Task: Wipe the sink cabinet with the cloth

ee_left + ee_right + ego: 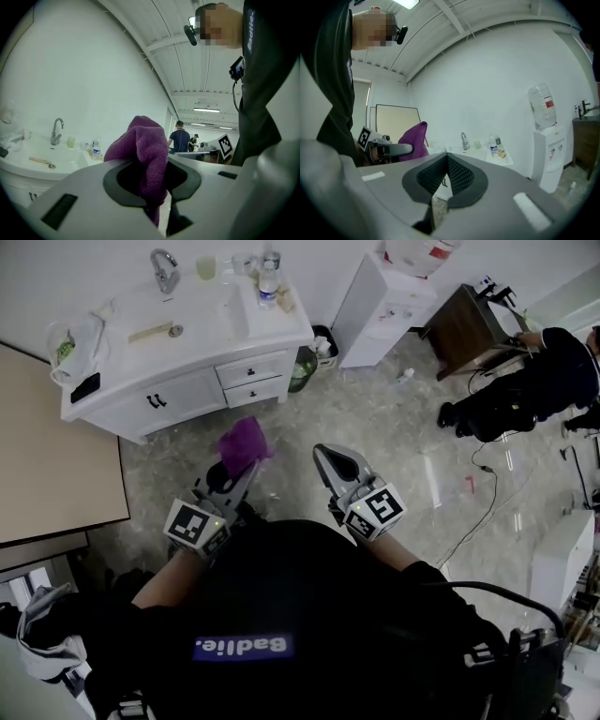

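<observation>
From the head view, the white sink cabinet (178, 390) stands against the wall, with both grippers over the floor in front of it, well apart from it. The left gripper (230, 484) is clamped on the purple cloth (243, 444), which bunches toward the cabinet's drawers. The right gripper (330, 460) hangs alongside. In the left gripper view, the jaws pinch the cloth, with the cabinet's tap (56, 131) beyond. In the right gripper view, the jaws are pressed together on nothing, and a water dispenser (548, 145) stands near the cabinet.
</observation>
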